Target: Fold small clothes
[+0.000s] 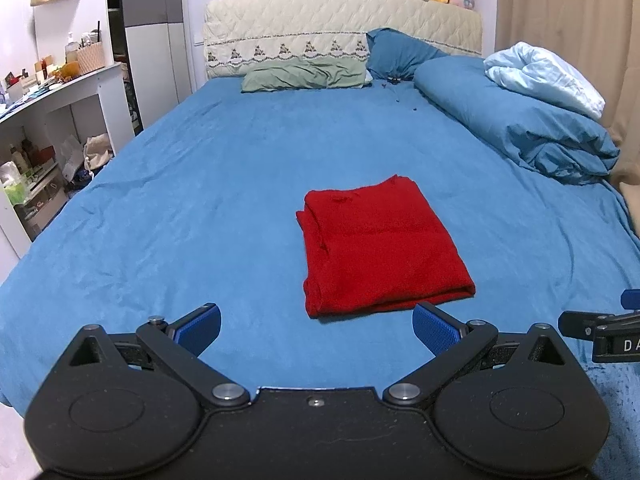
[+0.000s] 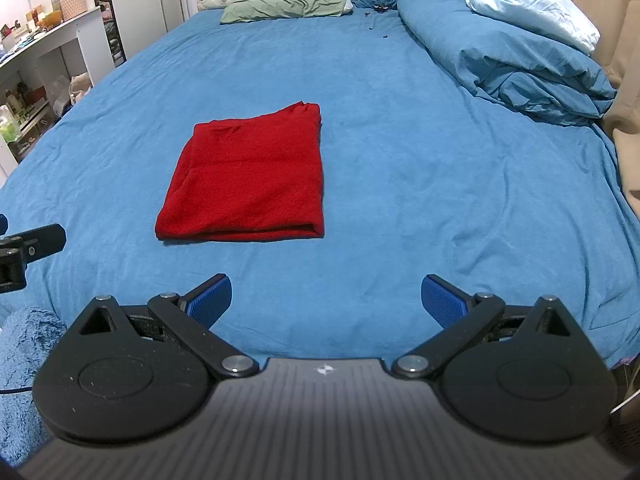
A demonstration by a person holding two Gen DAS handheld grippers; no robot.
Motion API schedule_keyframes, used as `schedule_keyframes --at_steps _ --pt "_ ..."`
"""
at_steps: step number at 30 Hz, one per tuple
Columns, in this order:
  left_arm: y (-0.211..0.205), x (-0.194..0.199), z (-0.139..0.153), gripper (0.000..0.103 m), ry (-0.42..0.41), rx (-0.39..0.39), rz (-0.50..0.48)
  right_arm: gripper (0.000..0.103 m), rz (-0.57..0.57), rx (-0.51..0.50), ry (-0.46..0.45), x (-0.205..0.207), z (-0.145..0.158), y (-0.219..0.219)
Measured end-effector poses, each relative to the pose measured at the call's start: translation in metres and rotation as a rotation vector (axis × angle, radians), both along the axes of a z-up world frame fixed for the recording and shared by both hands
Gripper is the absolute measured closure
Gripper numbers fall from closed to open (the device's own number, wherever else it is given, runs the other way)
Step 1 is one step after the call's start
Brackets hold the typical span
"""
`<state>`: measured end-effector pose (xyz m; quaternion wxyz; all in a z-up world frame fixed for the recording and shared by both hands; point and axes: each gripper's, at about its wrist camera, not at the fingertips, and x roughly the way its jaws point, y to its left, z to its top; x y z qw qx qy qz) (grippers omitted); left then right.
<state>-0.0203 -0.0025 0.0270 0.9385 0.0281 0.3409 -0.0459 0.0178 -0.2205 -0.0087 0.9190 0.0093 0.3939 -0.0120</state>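
A red garment [image 1: 380, 248] lies folded into a flat rectangle on the blue bed sheet [image 1: 180, 200]; it also shows in the right wrist view [image 2: 252, 178]. My left gripper [image 1: 317, 330] is open and empty, hovering just in front of the garment's near edge. My right gripper [image 2: 326, 302] is open and empty, a little behind and to the right of the garment, not touching it. Part of the right gripper [image 1: 600, 330] shows at the right edge of the left wrist view, and part of the left gripper [image 2: 28, 248] at the left edge of the right wrist view.
A rolled blue duvet [image 1: 528, 120] with a pale blue blanket [image 1: 548, 76] lies at the bed's right. A green pillow [image 1: 304, 74] and a blue pillow [image 1: 400, 52] sit at the headboard. White shelves [image 1: 60, 112] stand left of the bed. A fluffy blue cloth [image 2: 20, 360] lies at near left.
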Motion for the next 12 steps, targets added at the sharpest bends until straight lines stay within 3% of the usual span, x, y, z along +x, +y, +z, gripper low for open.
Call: schedule_keyframes --at_steps 12 --pt "0.0024 0.0025 -0.0004 0.0 -0.008 -0.002 0.007 0.0 -0.001 0.0 0.0 0.0002 -0.0001 0.0009"
